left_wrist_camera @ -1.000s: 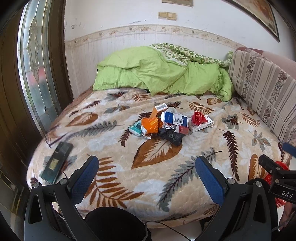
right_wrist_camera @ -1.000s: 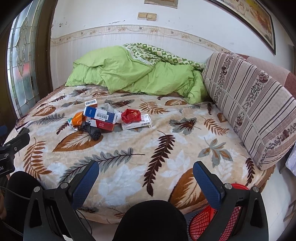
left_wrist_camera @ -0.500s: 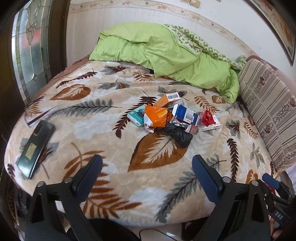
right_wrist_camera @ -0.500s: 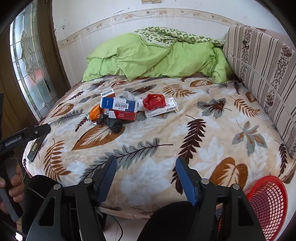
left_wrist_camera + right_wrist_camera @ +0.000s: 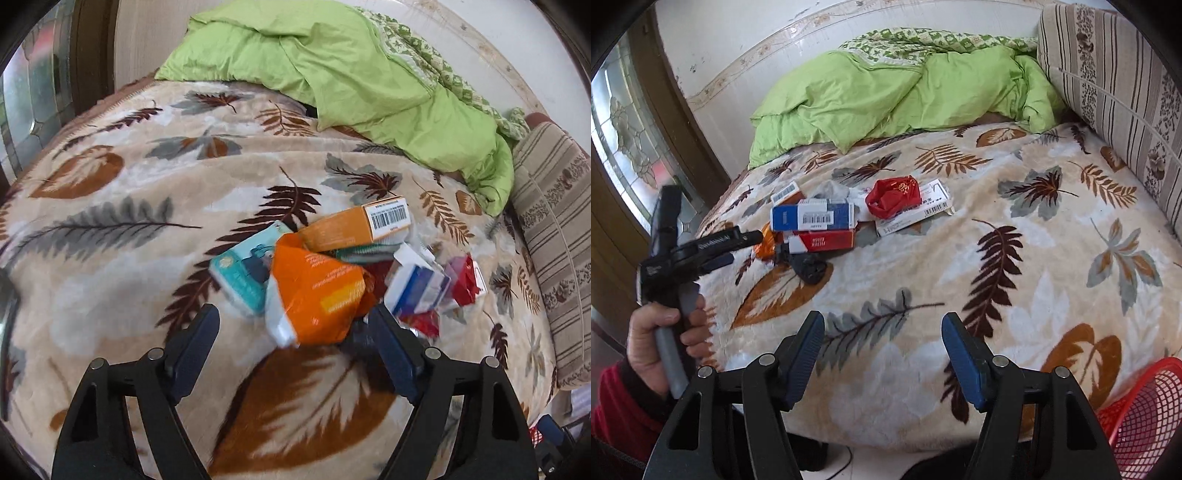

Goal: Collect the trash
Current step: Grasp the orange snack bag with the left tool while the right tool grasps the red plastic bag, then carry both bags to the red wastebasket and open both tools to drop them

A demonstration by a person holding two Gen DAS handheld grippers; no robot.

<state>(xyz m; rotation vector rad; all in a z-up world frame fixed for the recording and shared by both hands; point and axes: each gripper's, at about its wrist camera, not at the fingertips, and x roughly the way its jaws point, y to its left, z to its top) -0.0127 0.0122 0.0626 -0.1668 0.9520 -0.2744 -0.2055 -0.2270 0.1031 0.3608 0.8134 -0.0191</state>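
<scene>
The bed (image 5: pixel 1015 258), covered by a leaf-print blanket, fills the middle of both views and carries everything. A green quilt (image 5: pixel 886 96) is bunched at the upper centre of the right wrist frame, clear of the work area, and a striped cushion (image 5: pixel 1115 85) stands along the upper right edge.

The red mesh basket (image 5: pixel 1145 413) sits at the lower right corner of the right wrist frame, off the bed edge. I judge it to be the receptacle, placed within easy reach of my right gripper (image 5: pixel 882 354).

The trash is heaped in one cluster, left of centre in the right wrist frame and at the centre of the left wrist frame. It comprises an orange bag (image 5: pixel 314 295), an orange box (image 5: pixel 354 225) with a barcode, a teal packet (image 5: pixel 243 277), a blue and white box (image 5: pixel 812 214), a red carton (image 5: pixel 823 240), a red wrapper (image 5: pixel 894 194) lying on a flat white box (image 5: pixel 916 214), and a crumpled black item (image 5: pixel 809 267).

My left gripper (image 5: pixel 291 328) has its jaws open, set either side of the near edge of the orange bag. Contact is not confirmed. I judge this to be the approach for a first pick.

My right gripper has its jaws open and holds nothing, low over bare blanket, well apart from the heap. I judge it is waiting.
</scene>
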